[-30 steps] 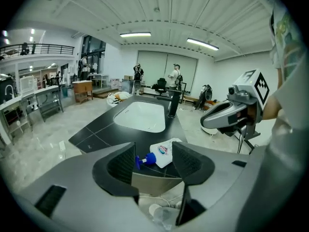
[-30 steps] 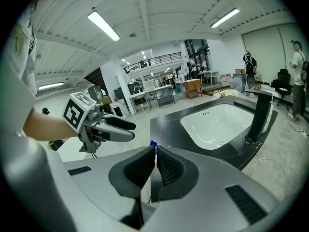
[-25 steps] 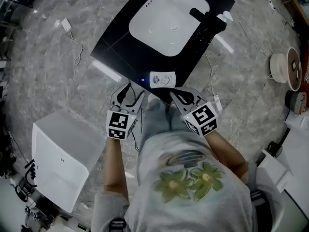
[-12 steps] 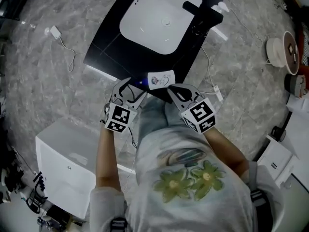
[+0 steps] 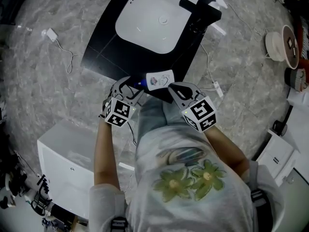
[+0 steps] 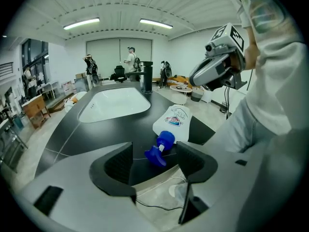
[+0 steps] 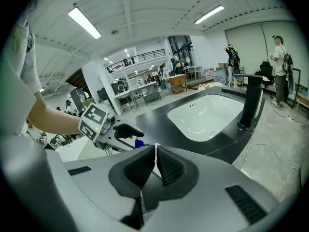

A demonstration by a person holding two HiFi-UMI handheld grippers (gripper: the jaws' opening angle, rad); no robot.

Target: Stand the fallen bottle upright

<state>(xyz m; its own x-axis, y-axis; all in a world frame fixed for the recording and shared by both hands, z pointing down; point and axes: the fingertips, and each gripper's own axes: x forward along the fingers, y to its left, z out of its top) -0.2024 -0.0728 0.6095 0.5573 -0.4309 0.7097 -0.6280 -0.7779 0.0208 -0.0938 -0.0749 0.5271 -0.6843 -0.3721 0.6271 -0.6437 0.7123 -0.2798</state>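
While right tongs [image 7: 155, 152] sit together, left tongs [image 6: 154, 149], freshly opened, flank the bottle [image 6: 176, 122] nozzle [image 6: 158, 152].

Black counter [image 5: 104, 57] — sink [image 5: 154, 18], fallen bottle [image 5: 160, 79]

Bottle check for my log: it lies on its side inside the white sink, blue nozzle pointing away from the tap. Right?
No: the left gripper view shows the bottle on the black counter, not inside the sink. It does lie on its side, nozzle pointing away from the tap.
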